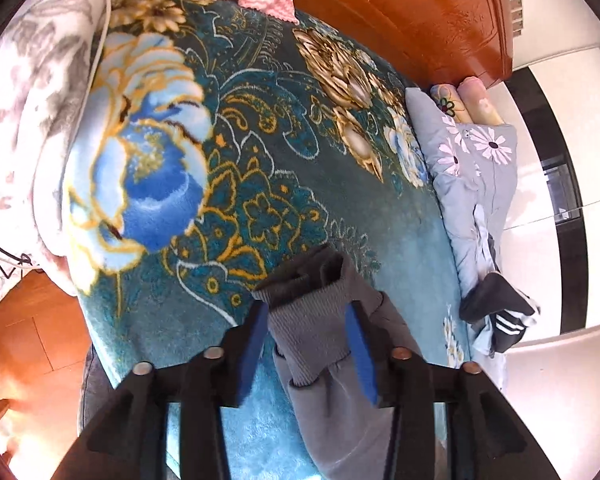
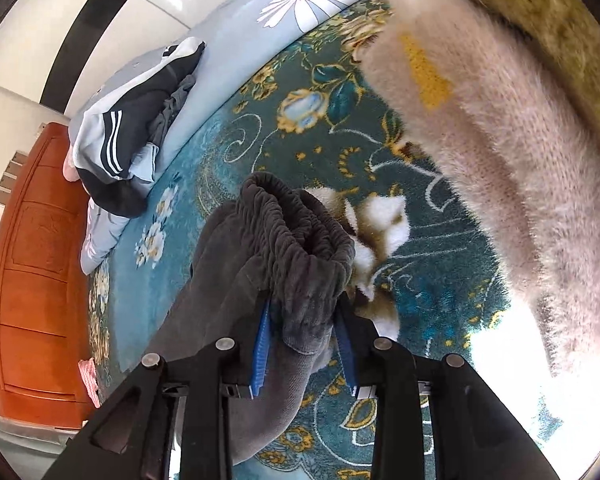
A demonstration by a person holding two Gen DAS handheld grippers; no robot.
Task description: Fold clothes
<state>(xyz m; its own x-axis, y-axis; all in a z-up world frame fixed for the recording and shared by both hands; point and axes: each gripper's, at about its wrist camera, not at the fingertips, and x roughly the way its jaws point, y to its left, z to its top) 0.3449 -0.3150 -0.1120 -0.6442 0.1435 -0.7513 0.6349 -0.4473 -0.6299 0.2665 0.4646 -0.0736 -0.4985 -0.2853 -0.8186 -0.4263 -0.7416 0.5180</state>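
Both tongs (image 1: 309, 344) (image 2: 305, 344) astride grey trousers (image 1: 320, 332).

Bright daylight, blown-out glare at right view's lower right, strong fisheye bending, dark vignetted corners, slightly soft edges

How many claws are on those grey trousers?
2. The left claw straddles a ribbed cuff of the grey trousers; the right claw is around their elastic waistband.

sunlit wooden headboard (image 1: 440, 12), white wall (image 1: 556, 12)
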